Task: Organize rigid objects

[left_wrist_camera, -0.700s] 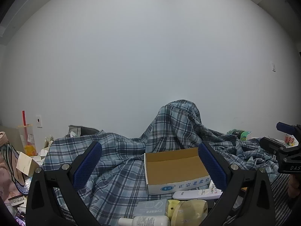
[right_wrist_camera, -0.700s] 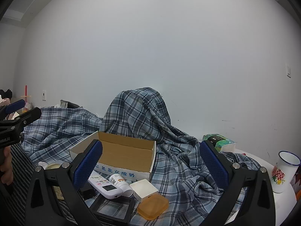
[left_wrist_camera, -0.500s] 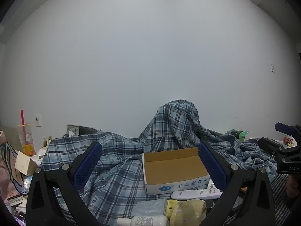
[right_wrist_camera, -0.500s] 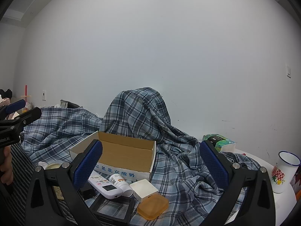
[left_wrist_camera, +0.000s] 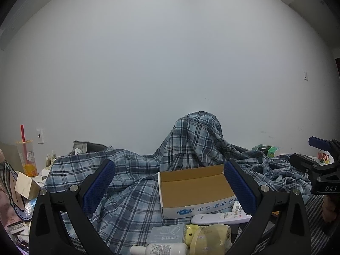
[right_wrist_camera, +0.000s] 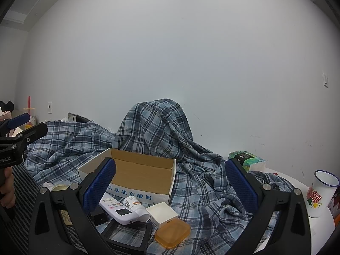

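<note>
Left gripper (left_wrist_camera: 169, 182): jaws spread wide, nothing between them, held above the blue-and-white plaid cloth (left_wrist_camera: 131, 182) covering the bench. Right gripper (right_wrist_camera: 170, 182): jaws likewise spread wide and empty, seen also at the right edge of the left wrist view.

Open rectangular cardboard box with white printed sides and brown inside (left_wrist_camera: 195, 189): sat upright on the plaid cloth, nothing visible inside it. Heaped up behind it, the same cloth over some hidden shape.

In front of the box, close together on the cloth:
- white remote control with small screen (right_wrist_camera: 118, 209), lying flat, just beside a white pill bottle with orange label (right_wrist_camera: 136, 207), lying on its side.
- small white square box (right_wrist_camera: 162, 213), touching a flat translucent orange lid-like piece (right_wrist_camera: 172, 231).
- black square frame (right_wrist_camera: 125, 237), flat, partly under the remote.
- pale yellow round case (left_wrist_camera: 210, 237), grey printed carton (left_wrist_camera: 166, 233) and white bottle lying on its side (left_wrist_camera: 163, 249), nearest the left wrist camera.

To the right, well apart from the box: green tissue packet (right_wrist_camera: 247, 159) and white enamel mug with blue rim and red print (right_wrist_camera: 322, 193), upright on bare white bench (right_wrist_camera: 282, 175).
</note>
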Demonstrator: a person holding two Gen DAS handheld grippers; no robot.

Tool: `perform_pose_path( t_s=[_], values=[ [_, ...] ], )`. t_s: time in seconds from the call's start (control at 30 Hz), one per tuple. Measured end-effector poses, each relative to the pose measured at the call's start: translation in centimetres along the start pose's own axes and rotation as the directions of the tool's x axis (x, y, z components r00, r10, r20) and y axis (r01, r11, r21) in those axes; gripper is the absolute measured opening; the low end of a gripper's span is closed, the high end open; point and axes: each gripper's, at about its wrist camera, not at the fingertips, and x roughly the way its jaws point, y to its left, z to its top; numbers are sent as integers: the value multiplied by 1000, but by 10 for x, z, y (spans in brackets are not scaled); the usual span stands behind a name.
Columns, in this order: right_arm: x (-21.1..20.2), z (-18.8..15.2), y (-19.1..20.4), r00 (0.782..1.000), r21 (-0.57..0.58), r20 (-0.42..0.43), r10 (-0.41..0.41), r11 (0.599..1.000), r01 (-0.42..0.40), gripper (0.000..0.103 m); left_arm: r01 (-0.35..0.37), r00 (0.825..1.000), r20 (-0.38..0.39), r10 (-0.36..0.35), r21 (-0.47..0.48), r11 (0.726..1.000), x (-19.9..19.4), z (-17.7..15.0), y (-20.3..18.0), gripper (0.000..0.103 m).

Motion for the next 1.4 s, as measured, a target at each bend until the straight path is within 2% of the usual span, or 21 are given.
perform_pose_path(
  t_s=[1.13, 1.4],
  values=[
    [0, -2, 3, 1000, -24, 8, -9, 1000, 9, 103, 31, 1000, -1, -31, 23, 999, 0, -1, -2, 103],
    [0, -2, 4, 1000, -26, 9, -7, 1000, 7, 103, 42, 999, 21, -43, 35, 999, -5, -1, -5, 103]
  ],
)
